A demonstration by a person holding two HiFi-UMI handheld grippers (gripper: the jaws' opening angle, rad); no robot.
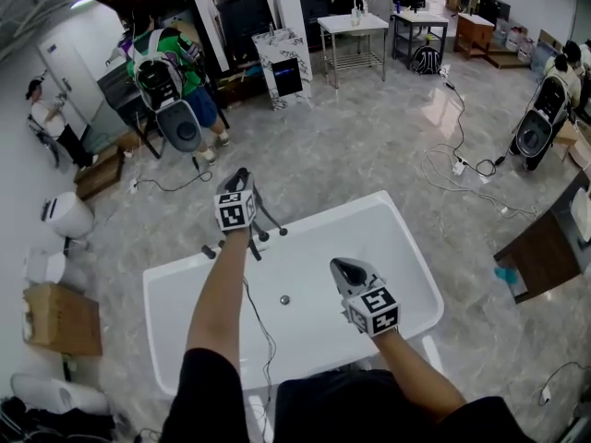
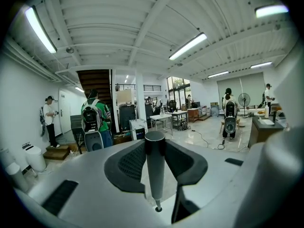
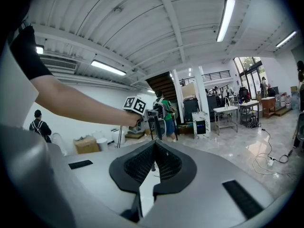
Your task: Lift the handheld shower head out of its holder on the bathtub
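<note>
Dark grey, smooth and cylindrical, the handheld shower head [image 2: 155,170] stands upright, clamped in your left gripper's [image 2: 156,148] partly open jaws at the white bathtub's [image 1: 319,243] far rim, while your right gripper's [image 3: 154,148] jaws sit fully closed and empty.

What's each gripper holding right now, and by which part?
Left gripper grips the handheld shower head by its grey handle; right gripper is shut, empty.

The left hand-held gripper [image 1: 241,181] seemingly hides the shower head's holder.
</note>
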